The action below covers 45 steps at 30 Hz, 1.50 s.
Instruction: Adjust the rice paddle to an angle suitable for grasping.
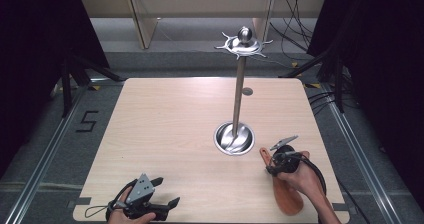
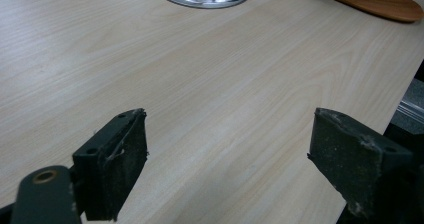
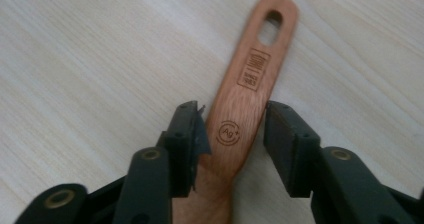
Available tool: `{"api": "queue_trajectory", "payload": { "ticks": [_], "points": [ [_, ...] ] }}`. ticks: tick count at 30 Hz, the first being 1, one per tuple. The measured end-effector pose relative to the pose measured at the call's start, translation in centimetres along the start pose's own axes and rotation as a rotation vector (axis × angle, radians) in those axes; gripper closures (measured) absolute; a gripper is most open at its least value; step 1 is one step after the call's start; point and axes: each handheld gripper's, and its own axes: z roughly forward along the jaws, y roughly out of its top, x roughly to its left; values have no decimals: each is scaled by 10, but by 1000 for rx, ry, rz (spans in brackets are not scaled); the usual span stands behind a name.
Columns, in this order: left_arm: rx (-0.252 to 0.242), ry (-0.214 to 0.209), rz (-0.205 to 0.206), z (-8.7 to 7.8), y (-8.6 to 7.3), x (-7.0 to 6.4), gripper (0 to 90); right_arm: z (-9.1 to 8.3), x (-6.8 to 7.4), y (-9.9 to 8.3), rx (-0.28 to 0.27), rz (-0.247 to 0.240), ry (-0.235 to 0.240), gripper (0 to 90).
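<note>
Nearest in the high view: left tool, down low by the near edge of the surface, jaws wide apart, holding nothing. Same in the left gripper view: two black pads with bare wood between them.

Over on the right: a wooden spatula lying flat on the surface, handle end with a hole pointing toward the stand. Right tool down over the handle. In the right gripper view, spatula handle sitting between the two pads. One pad touching or almost touching the wood, the other with a small gap. So jaws narrow, around the handle, maybe not yet squeezing tight.

Likely step: grabbing the spatula to hang it by its hole on a hook at the top of the tall metal stand.

Could go wrong:
- Handle not in the middle of the jaws. Closing now could push it sideways or twist it.
- Smooth wood and a heavy blade end. With a weak grip, could tip down or slip out when lifted.
- Thin, tall stand. A bump from the spatula could rock it.
- Small hole, small hooks. Easy to miss.
</note>
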Motion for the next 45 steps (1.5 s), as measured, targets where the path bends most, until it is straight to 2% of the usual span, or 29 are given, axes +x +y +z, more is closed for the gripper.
{"api": "queue_trajectory", "payload": {
  "ticks": [1, 3, 6, 9, 10, 13, 14, 15, 16, 18, 20, 21, 23, 25, 26, 27, 28, 29, 30, 31, 32, 34, 35, 37, 38, 39, 41, 44, 45],
  "points": [
    [-7, 5, -18, 0, 0, -1, 149, 1, -2, 2, 9, -8, 3, 629],
    [-3, 0, 18, 0, 1, 2, 149, 1, -3, 8, 41, -19, -2, 650],
    [-13, -14, -6, 1, 0, 1, 148, 3, -6, 17, 96, -51, 10, 658],
    [-8, -15, -15, 2, 0, 0, 147, 3, -5, 24, 152, -55, 9, 659],
    [-10, -16, 17, 2, 1, 2, 148, 4, -5, 26, 157, -69, 9, 659],
    [-17, -24, 2, 2, 1, 1, 148, 6, -6, 31, 185, -98, 12, 662],
    [-25, -30, 5, 3, 1, 2, 147, 6, -5, 32, 195, -88, 14, 661],
    [-17, -27, -31, 3, 0, 0, 147, 6, -6, 33, 203, -114, 12, 662],
    [-15, -29, -6, 3, 0, 2, 147, 6, -6, 34, 219, -123, 15, 662],
    [-19, -28, -9, 3, 1, 2, 147, 7, -6, 36, 238, -122, 25, 662],
    [-24, -28, -12, 3, 1, 2, 147, 7, -6, 37, 257, -140, 5, 663],
    [-18, -26, 0, 3, 1, 3, 147, 7, -8, 38, 264, -177, 3, 663],
    [-23, -39, -14, 4, 1, 2, 147, 7, -6, 39, 288, -172, 5, 664],
    [-19, -36, -22, 4, 1, 0, 147, 7, -4, 40, 320, -203, -17, 664],
    [-20, -37, -15, 4, 1, 0, 147, 8, -7, 40, 315, -267, -8, 666],
    [-16, -40, 18, 4, 2, 2, 147, 7, -4, 40, 342, -263, -14, 671],
    [-18, -39, 14, 4, 2, 1, 147, 6, -2, 39, 348, -240, -23, 671],
    [-18, -39, 14, 4, 2, 1, 147, 7, -4, 38, 335, -267, -13, 671],
    [-18, -40, 14, 4, 2, 1, 147, 5, -2, 37, 349, -264, -28, 671],
    [-14, -34, -6, 4, 1, -1, 147, 4, -2, 35, 352, -274, -29, 670],
    [-13, -36, 8, 4, 1, 0, 147, 4, -3, 33, 347, -298, -17, 671],
    [-16, -35, 17, 5, 2, 0, 147, 2, -1, 29, 337, -272, -9, 671],
    [-13, -26, 0, 4, 1, -1, 147, 1, -5, 28, 323, -311, -3, 671],
    [-11, -28, 3, 4, 1, 0, 147, -5, -3, 23, 284, -261, -20, 671],
    [-12, -28, -1, 4, 1, 0, 147, -8, -3, 21, 260, -239, -13, 671],
    [-15, -32, 26, 5, 1, 2, 147, -12, -5, 19, 234, -254, -4, 671],
    [-16, -29, -6, 5, 1, 0, 147, -22, -7, 15, 176, -232, -5, 671],
    [-16, -31, 19, 5, 1, 1, 147, -38, -9, 7, 67, -211, 4, 671],
    [-13, -28, 0, 5, 1, 1, 148, -43, -11, 3, 32, -200, 19, 671]
  ]
}}
